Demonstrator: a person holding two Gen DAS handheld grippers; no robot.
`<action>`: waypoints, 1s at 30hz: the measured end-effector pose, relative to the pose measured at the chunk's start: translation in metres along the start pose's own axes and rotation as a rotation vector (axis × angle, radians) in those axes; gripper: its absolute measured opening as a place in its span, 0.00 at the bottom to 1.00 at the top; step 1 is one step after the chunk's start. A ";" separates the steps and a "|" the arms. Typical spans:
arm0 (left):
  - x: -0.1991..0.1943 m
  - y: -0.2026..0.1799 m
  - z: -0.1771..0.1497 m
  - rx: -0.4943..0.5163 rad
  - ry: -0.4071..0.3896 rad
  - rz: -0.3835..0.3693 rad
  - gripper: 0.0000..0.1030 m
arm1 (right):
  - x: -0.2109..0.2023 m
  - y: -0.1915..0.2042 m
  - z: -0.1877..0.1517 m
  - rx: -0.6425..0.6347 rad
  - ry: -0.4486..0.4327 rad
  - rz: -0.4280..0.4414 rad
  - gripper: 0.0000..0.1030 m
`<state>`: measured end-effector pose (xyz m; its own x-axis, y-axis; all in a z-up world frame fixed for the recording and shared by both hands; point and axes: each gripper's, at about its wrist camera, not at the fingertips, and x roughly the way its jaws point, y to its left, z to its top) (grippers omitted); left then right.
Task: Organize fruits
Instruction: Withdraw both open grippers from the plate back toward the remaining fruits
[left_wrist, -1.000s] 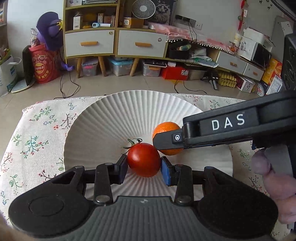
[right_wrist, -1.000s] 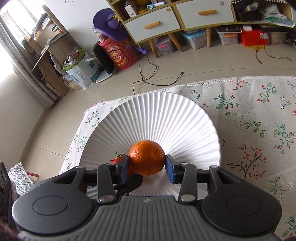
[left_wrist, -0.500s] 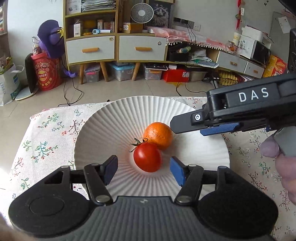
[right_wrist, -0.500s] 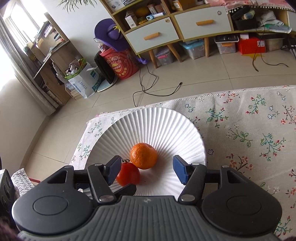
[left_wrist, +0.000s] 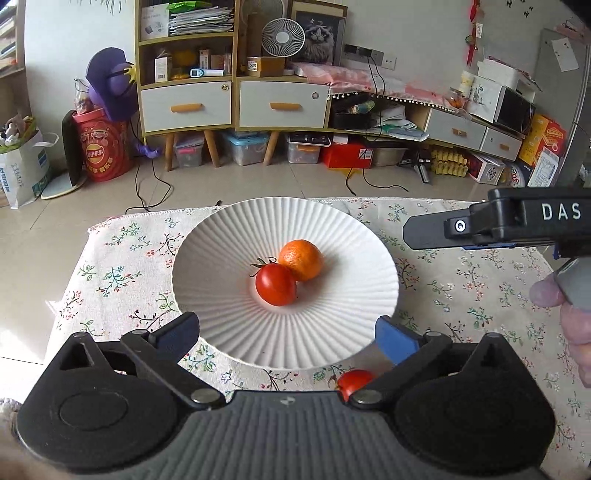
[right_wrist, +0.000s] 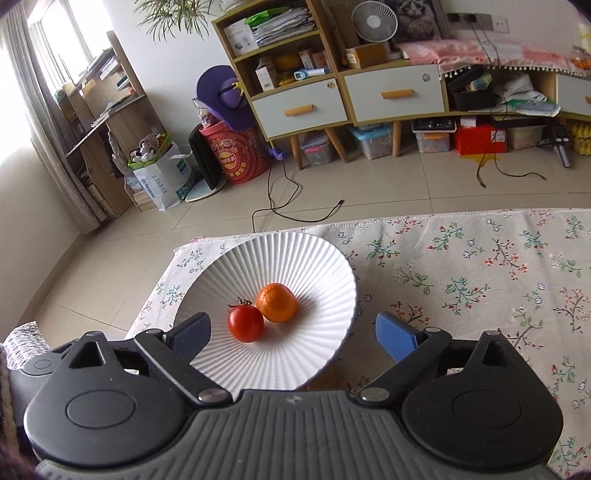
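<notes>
A red tomato (left_wrist: 276, 284) and an orange mandarin (left_wrist: 301, 259) lie touching in the middle of a white ribbed plate (left_wrist: 229, 236) on a floral tablecloth. Both also show in the right wrist view, the tomato (right_wrist: 245, 324) beside the mandarin (right_wrist: 277, 302) on the plate (right_wrist: 314, 258). My left gripper (left_wrist: 286, 334) is open and empty, held back above the plate's near rim. My right gripper (right_wrist: 293, 332) is open and empty, above the plate's near right side; it shows from the side in the left wrist view (left_wrist: 491, 227). A second red tomato (left_wrist: 354, 382) lies on the cloth under my left gripper.
The floral tablecloth (right_wrist: 480, 266) stretches to the right of the plate. The table's far edge (left_wrist: 155, 214) drops to a tiled floor with cables, cabinets and boxes beyond.
Both grippers let go of their fruit, opened wide and drew back and up from the plate. The tomato and mandarin now rest in the plate.
</notes>
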<state>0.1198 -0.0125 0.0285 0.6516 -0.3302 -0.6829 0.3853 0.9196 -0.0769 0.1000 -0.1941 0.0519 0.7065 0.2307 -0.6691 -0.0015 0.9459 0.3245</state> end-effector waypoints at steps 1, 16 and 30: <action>-0.004 -0.001 -0.001 -0.003 -0.005 -0.009 0.94 | -0.005 0.001 -0.003 -0.011 -0.013 -0.006 0.97; -0.038 0.001 -0.047 -0.007 -0.034 0.078 0.94 | -0.035 0.003 -0.050 -0.140 -0.061 0.051 0.99; -0.033 0.017 -0.088 0.036 0.117 0.076 0.94 | -0.011 0.003 -0.103 -0.272 0.080 0.001 0.99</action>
<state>0.0473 0.0331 -0.0141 0.6002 -0.2310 -0.7658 0.3621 0.9322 0.0026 0.0188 -0.1705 -0.0086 0.6481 0.2388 -0.7231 -0.1995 0.9696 0.1415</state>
